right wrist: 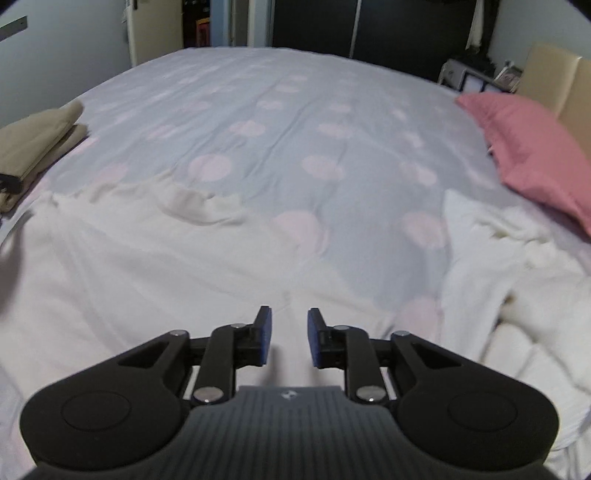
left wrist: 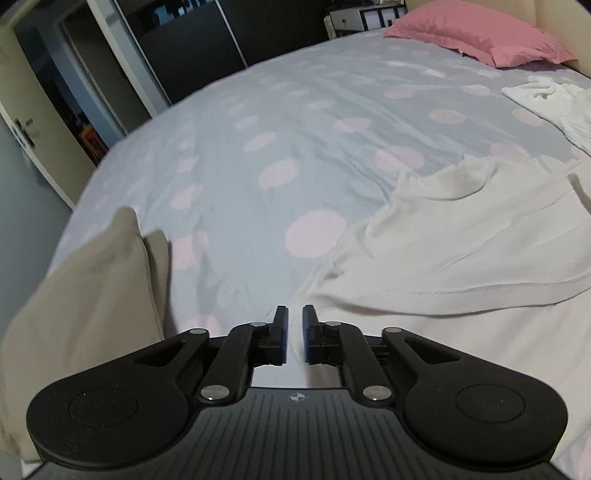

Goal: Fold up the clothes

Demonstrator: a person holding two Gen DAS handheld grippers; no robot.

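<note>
A white garment (left wrist: 461, 251) lies spread flat on the bed; in the right wrist view the same white garment (right wrist: 122, 258) fills the near left. My left gripper (left wrist: 294, 314) hovers over its left edge, jaws a narrow gap apart with nothing between the blue pads. My right gripper (right wrist: 289, 318) stands above the cloth's near part, jaws apart and empty. A folded beige garment (left wrist: 85, 295) sits to the left, also seen as the beige stack (right wrist: 33, 136) at the far left. A crumpled white pile (right wrist: 517, 280) lies at the right.
The bed sheet (left wrist: 280, 140) is grey with pink dots. A pink pillow (left wrist: 476, 33) lies at the headboard, pink pillow (right wrist: 528, 155) on the right. More white cloth (left wrist: 550, 103) rests near it. Dark wardrobe doors (right wrist: 388, 29) and a doorway stand beyond the bed.
</note>
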